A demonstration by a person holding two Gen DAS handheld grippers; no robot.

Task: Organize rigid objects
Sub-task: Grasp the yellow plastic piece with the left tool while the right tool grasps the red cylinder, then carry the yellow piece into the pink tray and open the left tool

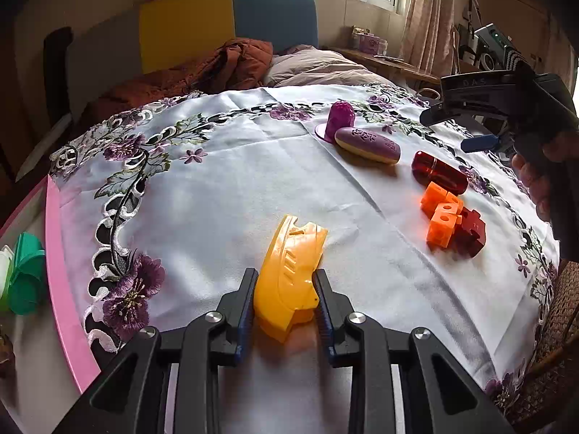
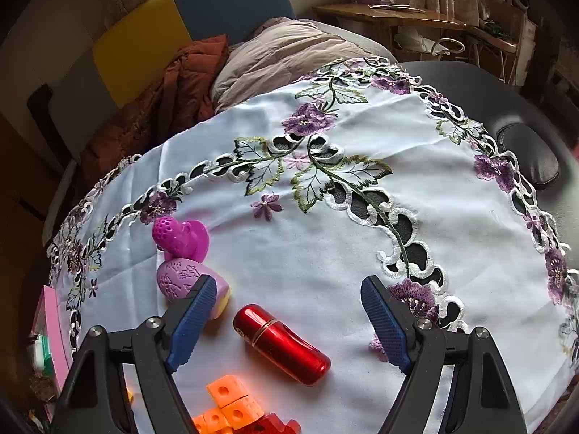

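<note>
Left gripper (image 1: 284, 298) is clamped on the yellow plastic piece (image 1: 289, 278): both blue pads are pressed against its sides, and the piece is tilted, its far end reaching out over the white embroidered tablecloth (image 1: 224, 195). Whether the piece is lifted or resting on the cloth cannot be told.

Right gripper (image 2: 289, 320) is spread wide with nothing between its pads, held above the cloth. Seen from the left wrist view, it is at the right edge (image 1: 470, 133), gripped by a hand (image 1: 535, 177).

Just ahead of the right gripper's pads, a shiny red capsule-shaped case (image 2: 282, 343) is laid on its side. Next to the left pad of that gripper, a purple oval piece with a cream underside (image 2: 181, 276) is seen, partly hidden by the pad. Just behind it and touching or nearly so, a magenta berry-shaped mould on a heart-shaped base (image 2: 181, 237) is placed.

Near the red case, a cluster of orange cube blocks (image 1: 441, 213) is joined to a dark red block (image 1: 470, 231).

At the far left, off the cloth, a pink board edge (image 1: 59, 253) and a green plastic item (image 1: 25, 275) are visible. Bedding and a yellow-and-blue headboard (image 1: 228, 25) are seen behind the table.
</note>
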